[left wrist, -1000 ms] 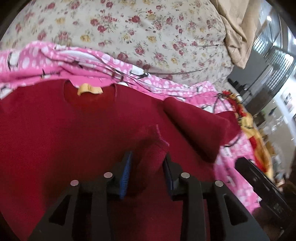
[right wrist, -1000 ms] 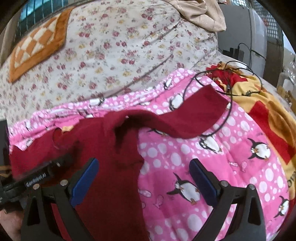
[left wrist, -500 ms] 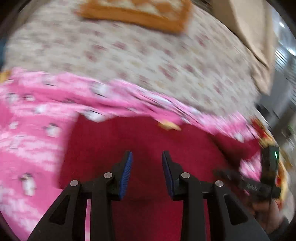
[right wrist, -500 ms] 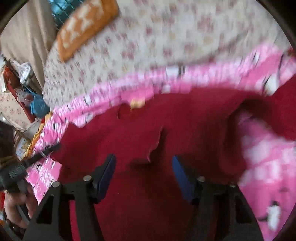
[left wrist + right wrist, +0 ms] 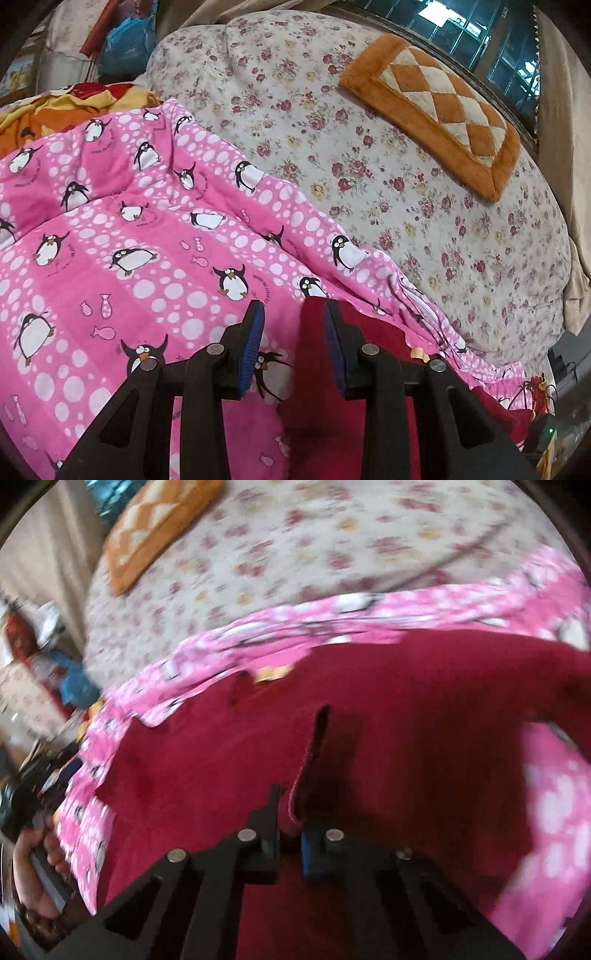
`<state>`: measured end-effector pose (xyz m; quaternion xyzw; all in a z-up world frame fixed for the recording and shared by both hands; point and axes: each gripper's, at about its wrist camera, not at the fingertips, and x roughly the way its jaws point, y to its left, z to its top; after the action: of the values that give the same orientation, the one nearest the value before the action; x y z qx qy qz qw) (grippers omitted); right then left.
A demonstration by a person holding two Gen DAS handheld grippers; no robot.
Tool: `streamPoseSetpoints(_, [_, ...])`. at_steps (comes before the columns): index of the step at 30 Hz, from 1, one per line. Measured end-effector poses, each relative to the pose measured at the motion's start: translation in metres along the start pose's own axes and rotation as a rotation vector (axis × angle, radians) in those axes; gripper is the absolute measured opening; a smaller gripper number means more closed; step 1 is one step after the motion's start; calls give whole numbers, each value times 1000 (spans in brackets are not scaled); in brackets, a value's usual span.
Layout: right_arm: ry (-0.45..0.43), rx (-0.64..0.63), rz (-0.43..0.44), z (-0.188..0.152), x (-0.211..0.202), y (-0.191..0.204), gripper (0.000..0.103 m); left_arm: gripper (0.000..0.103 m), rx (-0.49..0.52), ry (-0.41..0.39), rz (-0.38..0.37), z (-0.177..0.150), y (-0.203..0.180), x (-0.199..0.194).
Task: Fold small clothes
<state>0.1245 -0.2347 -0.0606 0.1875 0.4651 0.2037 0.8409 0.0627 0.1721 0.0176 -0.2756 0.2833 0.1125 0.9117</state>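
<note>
Left wrist view. Left gripper (image 5: 293, 347): lower centre, jaws a narrow way apart with nothing pressed between them; its right finger hides part of the red garment's edge. Red garment (image 5: 373, 345): lower right, lying on the pink blanket, its corner reaching between the fingers and its lower part cut off by the frame and the gripper body. Pink blanket (image 5: 122, 236): penguin and dot print, filling the left half; small curved print beside the penguins is too small to read. Floral bedspread (image 5: 424, 184): upper centre to right. Orange cushion (image 5: 439, 99): diamond pattern, upper right. Small yellow tag (image 5: 417, 353): at the garment's far edge, wording not legible.

Right wrist view, blurred throughout. Right gripper (image 5: 291, 834): lower centre, jaws have just been closing and now clamp a raised fold of the red garment (image 5: 406, 709), which spreads across the middle of the frame. Pink blanket (image 5: 554, 812): around it, print smeared. Floral bedspread (image 5: 295, 554): top. Orange cushion (image 5: 155, 524): upper left, partly cut off. A hand (image 5: 35, 871): lower left edge, gripping a dark handle; details unclear.
</note>
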Motion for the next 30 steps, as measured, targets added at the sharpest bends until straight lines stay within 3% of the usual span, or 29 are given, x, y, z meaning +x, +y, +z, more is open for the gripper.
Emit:
streamPoseSetpoints(5, [-40, 159, -51, 5, -28, -49, 6, 22, 31, 38, -1, -5, -9, 10])
streamPoseSetpoints(10, [-30, 154, -71, 5, -31, -56, 6, 25, 130, 141, -43, -18, -34, 34])
streamPoseSetpoints(13, [-23, 140, -86, 4, -27, -54, 6, 25, 316, 237, -57, -40, -69, 56])
streamPoseSetpoints(15, [-19, 123, -92, 3, -25, -53, 5, 25, 463, 260, -27, -56, -92, 70])
streamPoseSetpoints(17, [-23, 107, -100, 3, -26, -51, 6, 25, 543, 305, 41, -70, -100, 89])
streamPoseSetpoints(18, [-21, 102, -104, 2, -26, -50, 10, 25, 546, 346, 83, -75, -97, 100])
streamPoseSetpoints(21, [-37, 78, -150, 3, -41, -39, 15, 26, 471, 357, 66, -69, -88, 98])
streamPoseSetpoints(25, [-243, -72, -223, -1, -95, -1, 31, 26, 347, 304, 52, -52, -76, 87])
streamPoseSetpoints(27, [-299, -148, -228, 4, -96, 14, 33, 26, 331, 250, 21, -47, -80, 82])
streamPoseSetpoints(30, [-192, -202, -227, 23, -52, 24, 31, 26, 353, 292, -3, -52, -89, 97])
